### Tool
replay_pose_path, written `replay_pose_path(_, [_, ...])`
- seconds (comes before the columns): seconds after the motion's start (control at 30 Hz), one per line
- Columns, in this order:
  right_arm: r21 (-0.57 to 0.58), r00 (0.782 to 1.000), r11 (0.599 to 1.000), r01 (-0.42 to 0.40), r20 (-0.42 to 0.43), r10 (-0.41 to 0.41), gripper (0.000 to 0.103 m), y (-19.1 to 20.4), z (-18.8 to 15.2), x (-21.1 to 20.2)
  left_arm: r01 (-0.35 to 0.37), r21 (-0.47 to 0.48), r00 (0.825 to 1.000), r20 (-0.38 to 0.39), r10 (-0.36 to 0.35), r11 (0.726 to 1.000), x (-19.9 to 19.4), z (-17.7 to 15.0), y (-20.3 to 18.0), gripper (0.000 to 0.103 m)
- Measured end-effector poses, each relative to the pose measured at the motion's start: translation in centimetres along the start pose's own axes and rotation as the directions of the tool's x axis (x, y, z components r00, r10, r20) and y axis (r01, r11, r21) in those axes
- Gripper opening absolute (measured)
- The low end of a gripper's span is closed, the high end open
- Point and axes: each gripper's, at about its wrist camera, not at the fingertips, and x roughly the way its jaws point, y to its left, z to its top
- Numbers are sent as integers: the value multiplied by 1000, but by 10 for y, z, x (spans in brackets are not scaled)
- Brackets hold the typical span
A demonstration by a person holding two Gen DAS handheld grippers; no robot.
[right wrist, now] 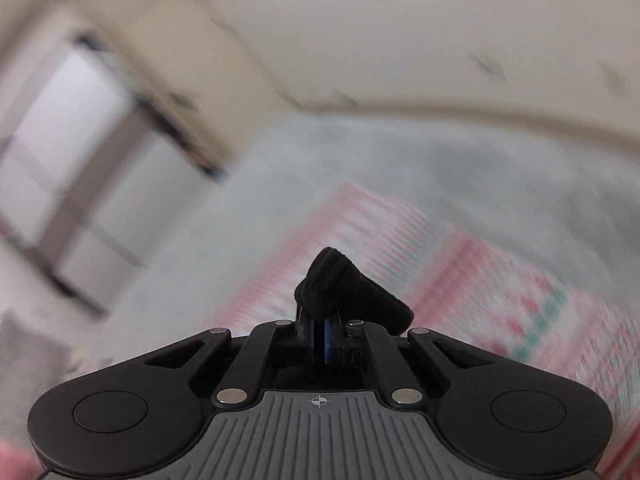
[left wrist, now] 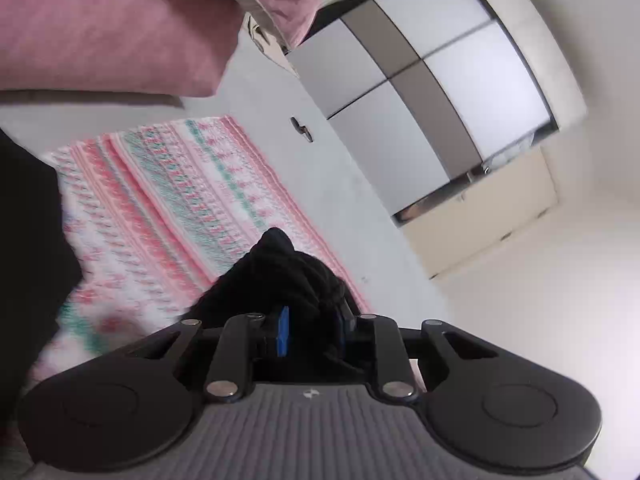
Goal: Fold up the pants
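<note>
While my left tool (left wrist: 310,332) points down over the bed, its blue-padded fingers (left wrist: 283,331) are pressed in on a thick bunch of the black ribbed-knit pants (left wrist: 292,276), and the cloth bulges up and forward out of the grip. More of the same black fabric hangs as a dark mass at the left edge of that view. Below the bunch lies a pink, white and teal patterned knitted blanket (left wrist: 168,200), spread over the pale grey bedsheet (left wrist: 344,200). A dusty-pink corduroy-like cushion (left wrist: 112,28) fills the upper left corner. Beyond the bed stands a white and grey panelled wardrobe (left wrist: 420,92), tilted in the frame because my hand is rolled.

My right tool (right wrist: 318,336) is closed down tight, with only a thin fold of the black pants pinched between its blue pads; a rounded ribbed hem sticks up above the fingertips and flops to the right. That view is heavily blurred, yet the patterned blanket and grey sheet can be made out below the lifted hem, and the cream wall (right wrist: 400,32) behind.
</note>
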Motion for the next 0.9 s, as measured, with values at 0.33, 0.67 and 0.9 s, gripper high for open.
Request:
replay_pose_path(0.33, [135, 974, 984, 120, -206, -90, 3, -173, -124, -1, -217, 213, 928, -258, 269, 953, -8, -50, 46, 44])
replay_pose_path(0.67, [97, 983, 992, 85, -174, -67, 3, -151, -87, -36, -215, 281, 916, -273, 293, 935, -20, -52, 37, 40])
replay_pose_path(0.9, [226, 975, 968, 106, -214, -56, 4, -183, -108, -26, -221, 281, 921, -255, 294, 934, -36, -47, 40, 33])
